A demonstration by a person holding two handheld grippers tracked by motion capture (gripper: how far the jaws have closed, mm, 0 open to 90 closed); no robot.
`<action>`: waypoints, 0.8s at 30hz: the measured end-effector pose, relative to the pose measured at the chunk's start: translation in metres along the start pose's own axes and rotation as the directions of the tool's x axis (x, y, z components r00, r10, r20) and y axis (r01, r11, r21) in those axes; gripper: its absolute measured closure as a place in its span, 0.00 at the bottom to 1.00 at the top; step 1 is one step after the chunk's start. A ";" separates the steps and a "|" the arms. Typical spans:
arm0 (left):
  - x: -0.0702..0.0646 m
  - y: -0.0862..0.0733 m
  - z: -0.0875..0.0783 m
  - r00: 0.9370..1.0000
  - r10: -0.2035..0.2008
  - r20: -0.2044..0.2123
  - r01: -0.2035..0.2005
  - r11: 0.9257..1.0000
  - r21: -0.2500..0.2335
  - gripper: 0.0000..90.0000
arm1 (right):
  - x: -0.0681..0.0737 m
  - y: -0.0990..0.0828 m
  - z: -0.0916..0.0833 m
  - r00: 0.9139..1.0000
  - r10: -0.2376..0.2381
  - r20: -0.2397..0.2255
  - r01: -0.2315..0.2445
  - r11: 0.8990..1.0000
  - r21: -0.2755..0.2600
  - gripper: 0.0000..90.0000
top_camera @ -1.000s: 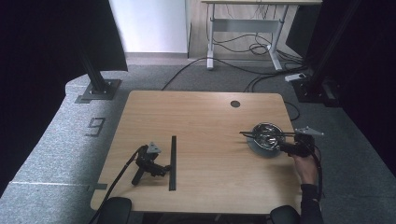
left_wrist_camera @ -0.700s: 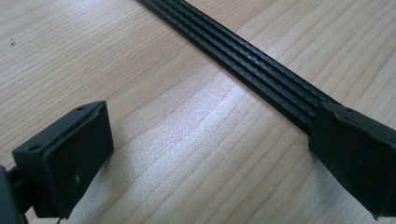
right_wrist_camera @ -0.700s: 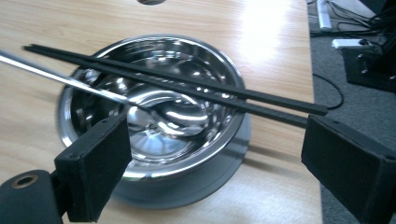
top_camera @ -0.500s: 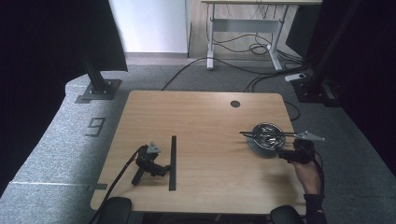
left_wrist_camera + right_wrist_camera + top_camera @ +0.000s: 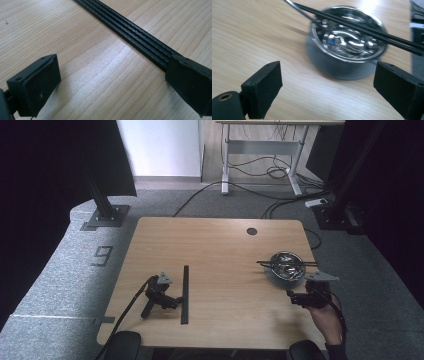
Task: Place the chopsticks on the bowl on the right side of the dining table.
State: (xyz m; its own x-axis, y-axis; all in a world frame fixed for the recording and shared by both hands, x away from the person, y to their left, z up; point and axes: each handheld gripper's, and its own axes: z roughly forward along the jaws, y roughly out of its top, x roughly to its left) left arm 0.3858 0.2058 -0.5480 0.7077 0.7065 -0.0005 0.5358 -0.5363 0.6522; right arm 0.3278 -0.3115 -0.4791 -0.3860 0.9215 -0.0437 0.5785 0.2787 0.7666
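On the left side of the wooden table (image 5: 215,245), the left gripper (image 5: 172,301) is lying with no hand on it, its cable trailing off the near edge, and its jaws are standing wide apart with nothing between them. Just to its right, a long black ribbed strip (image 5: 185,294) is lying flat on the wood, running from the near edge away toward the middle; in the left gripper view this strip (image 5: 130,31) is passing under one jaw tip. Toward the right edge, a shiny metal bowl (image 5: 286,266) is sitting upright, with a pair of black chopsticks (image 5: 286,264) lying level across its rim. Just nearer than the bowl, a hand (image 5: 327,317) is holding the right gripper (image 5: 295,297) above the table's near right corner. In the right gripper view its jaws are spreading wide and gripping nothing, with the bowl (image 5: 344,62) and chopsticks (image 5: 362,28) sitting beyond them, apart from the pads.
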 end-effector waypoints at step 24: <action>0.000 0.000 0.000 1.000 0.000 0.000 0.000 1.000 0.000 0.00 | 0.074 -0.001 0.093 0.975 -0.113 -0.193 0.140 0.982 0.130 0.00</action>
State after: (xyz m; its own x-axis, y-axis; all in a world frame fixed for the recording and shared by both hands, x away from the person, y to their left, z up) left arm 0.3858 0.2058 -0.5480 0.7079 0.7063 -0.0003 0.5355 -0.5365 0.6523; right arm 0.3654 -0.2186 -0.5426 -0.5804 0.8143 -0.0055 0.6074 0.4374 0.6632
